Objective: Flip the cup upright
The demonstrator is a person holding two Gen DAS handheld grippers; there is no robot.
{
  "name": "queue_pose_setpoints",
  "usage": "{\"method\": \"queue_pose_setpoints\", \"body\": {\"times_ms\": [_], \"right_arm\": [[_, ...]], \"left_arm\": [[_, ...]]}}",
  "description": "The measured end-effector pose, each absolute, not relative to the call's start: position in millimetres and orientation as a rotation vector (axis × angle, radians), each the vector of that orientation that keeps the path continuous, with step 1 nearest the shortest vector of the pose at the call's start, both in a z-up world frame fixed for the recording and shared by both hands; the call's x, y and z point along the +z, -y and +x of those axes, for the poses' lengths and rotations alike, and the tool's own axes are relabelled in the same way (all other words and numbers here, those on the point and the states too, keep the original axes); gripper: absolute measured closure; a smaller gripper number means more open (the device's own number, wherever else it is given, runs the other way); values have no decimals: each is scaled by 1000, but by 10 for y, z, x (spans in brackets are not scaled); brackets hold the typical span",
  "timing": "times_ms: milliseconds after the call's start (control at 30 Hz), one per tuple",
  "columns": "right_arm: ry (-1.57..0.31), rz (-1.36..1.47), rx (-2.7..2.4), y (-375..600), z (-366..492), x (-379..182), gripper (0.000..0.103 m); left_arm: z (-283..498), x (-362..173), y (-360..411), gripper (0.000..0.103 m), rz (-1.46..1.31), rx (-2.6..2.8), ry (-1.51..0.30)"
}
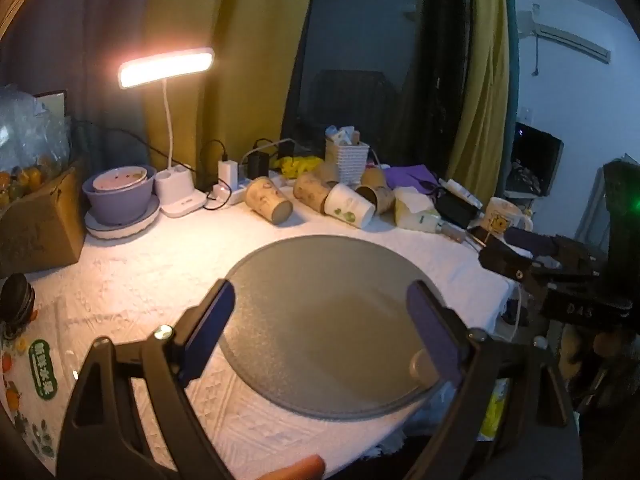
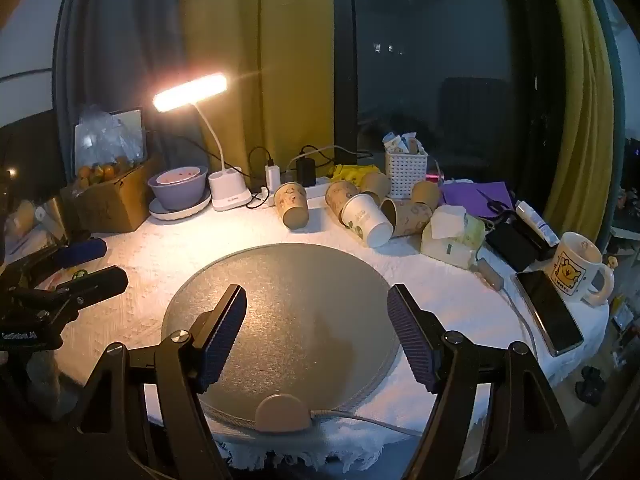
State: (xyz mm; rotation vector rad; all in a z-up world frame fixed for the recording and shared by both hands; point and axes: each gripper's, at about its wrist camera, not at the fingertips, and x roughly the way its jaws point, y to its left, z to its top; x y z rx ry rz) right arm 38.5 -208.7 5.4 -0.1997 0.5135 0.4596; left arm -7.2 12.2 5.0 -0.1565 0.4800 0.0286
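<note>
The cups (image 2: 366, 220) lie on their sides in a tight huddle along the far edge of the tabletop (image 2: 140, 264), some touching, with a basket (image 2: 406, 168) and chargers close behind. From where I stand, the likely trouble is a finger nudging a neighbouring cup and sending it rolling, or paper walls crumpling under too firm a squeeze. The tissue pack (image 2: 448, 236) just beside the pile crowds any approach from that side.

Both tools hang well short of them, over the round grey mat (image 2: 288, 304). The right hand-held gripper (image 2: 316, 328) is spread wide and holds nothing; the left hand-held gripper (image 1: 320, 320) is likewise wide and empty. The white cup (image 1: 348, 206) sits nearest the mat's far rim.
</note>
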Motion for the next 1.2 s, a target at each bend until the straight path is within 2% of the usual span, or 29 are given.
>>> {"method": "queue_pose_setpoints", "body": {"times_ms": [1200], "right_arm": [[-497,-229,460,2019,322,128,27]], "left_arm": [[-111,104,-112,14,-182,7,-453]]}}
